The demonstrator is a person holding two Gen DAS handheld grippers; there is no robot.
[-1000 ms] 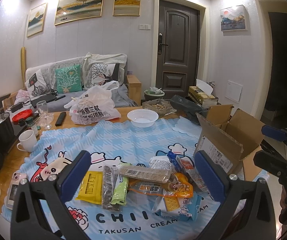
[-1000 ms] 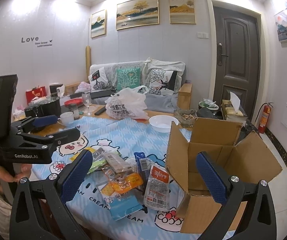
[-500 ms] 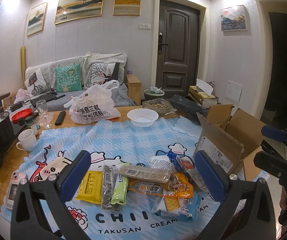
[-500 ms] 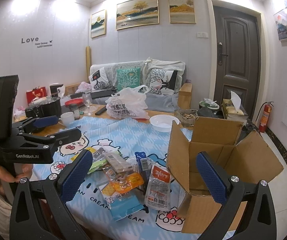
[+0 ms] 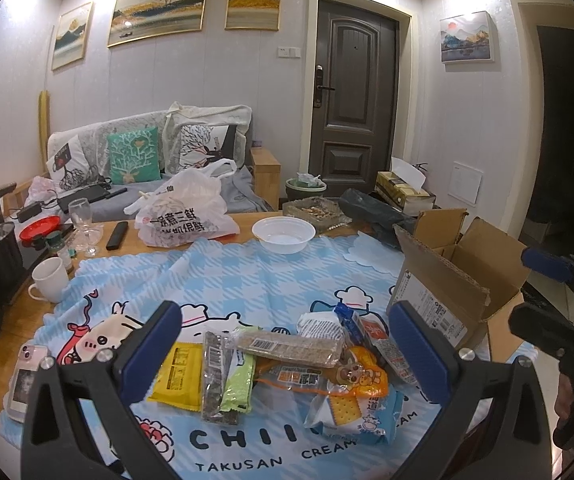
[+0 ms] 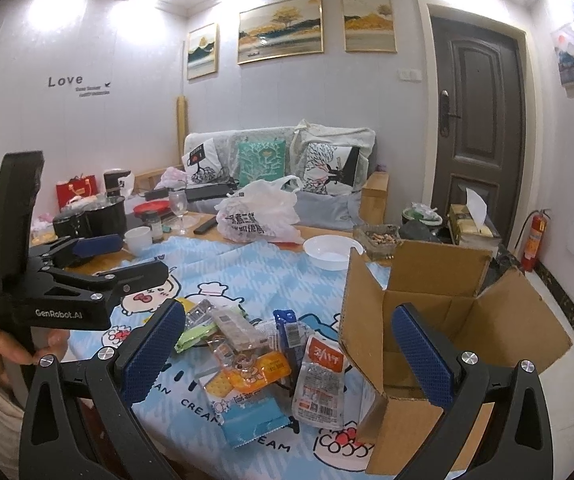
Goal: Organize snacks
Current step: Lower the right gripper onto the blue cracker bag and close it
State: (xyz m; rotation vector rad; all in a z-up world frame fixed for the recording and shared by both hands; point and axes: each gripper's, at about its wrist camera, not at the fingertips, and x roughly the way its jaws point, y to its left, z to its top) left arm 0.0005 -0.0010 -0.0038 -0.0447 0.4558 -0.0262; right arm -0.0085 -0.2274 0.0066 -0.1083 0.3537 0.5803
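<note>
Now both wide and empty: left gripper (image 5: 285,346) over the snack pile (image 5: 287,364), right gripper (image 6: 287,354) alone revealing the cardboard box (image 6: 447,320) interior

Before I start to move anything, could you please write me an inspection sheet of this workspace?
Surface: wooden table, mostly under a blue checked cloth with cartoon prints.
Job's things: snack packets heaped near the front edge of the cloth; open cardboard box at the right end, no snack visible inside.
Clutter: white bowl, white mug, wine glass, plastic bag, remote, phone, black pot.
Grippers: left gripper open above the heap, holding nothing; right gripper open, empty, between heap and box.
Cables: dark leads by the sofa, off the work area.
Surroundings: closed door, fire extinguisher, tissue box.
</note>
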